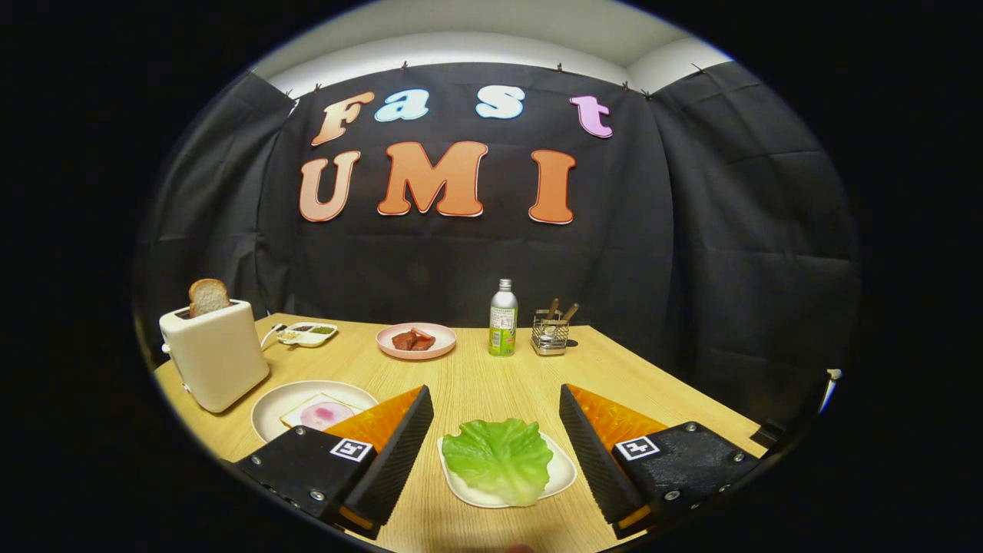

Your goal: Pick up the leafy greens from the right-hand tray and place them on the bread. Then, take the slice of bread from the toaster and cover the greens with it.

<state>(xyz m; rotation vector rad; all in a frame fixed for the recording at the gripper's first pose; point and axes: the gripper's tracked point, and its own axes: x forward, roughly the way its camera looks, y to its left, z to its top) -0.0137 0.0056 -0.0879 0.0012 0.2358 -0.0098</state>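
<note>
Greens [498,459] lie on their tray [564,472] on the bench, between the spread, empty fingers [496,430]. Better to lower squarely and pinch the leaf's raised middle, sparing the tray rim.

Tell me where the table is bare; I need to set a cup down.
Bare wood runs up the middle, from the lettuce tray to the pink plate and bottle. It is crowded by the toaster and bread plate. The open gripper flanks the lettuce.

The tool [496,395] has two wedge-shaped, ribbed fingers [399,453] on dark, screwed blocks, each bearing a square black-and-white marker.
</note>
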